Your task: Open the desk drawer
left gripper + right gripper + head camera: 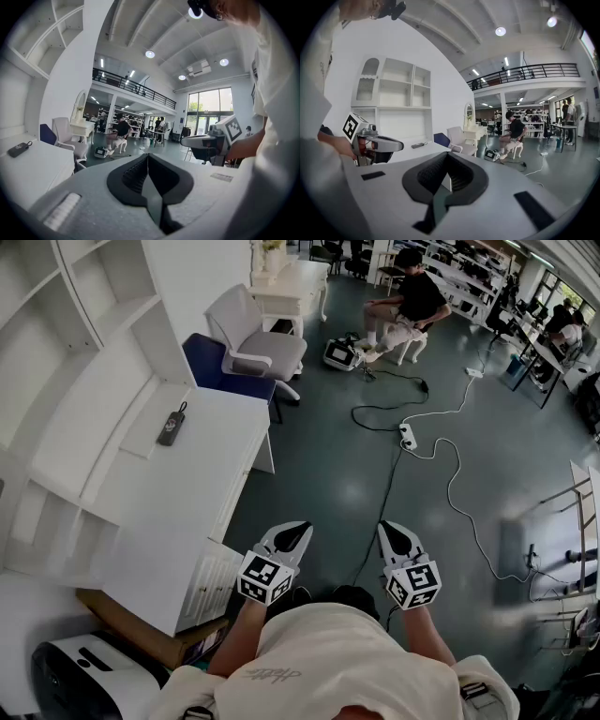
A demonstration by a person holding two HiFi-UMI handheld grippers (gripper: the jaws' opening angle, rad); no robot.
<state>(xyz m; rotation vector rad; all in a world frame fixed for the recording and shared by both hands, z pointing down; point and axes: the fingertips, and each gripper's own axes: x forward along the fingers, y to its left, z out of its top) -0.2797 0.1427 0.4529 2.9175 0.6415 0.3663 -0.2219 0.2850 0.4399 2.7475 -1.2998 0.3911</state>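
Note:
The white desk [159,493] stands at the left under white shelving, with its drawer fronts [236,486] facing the aisle and lying flush. Both grippers hang in the air over the grey floor, to the right of the desk and touching nothing. My left gripper [302,525] is shut and empty, about a hand's width off the desk's lower cabinet [208,585]. Beside it, my right gripper [384,525] is also shut and empty. In the left gripper view the jaws [148,155] meet at the tips, with the desk top [33,168] at the left. The right gripper view shows its jaws [446,154] closed.
A dark remote [171,425] lies on the desk. A blue chair [225,371] and a white chair [262,338] stand beyond it. Cables and a power strip [408,435] cross the floor ahead. A seated person [408,306] is far off. A cardboard box [141,629] sits beside the cabinet.

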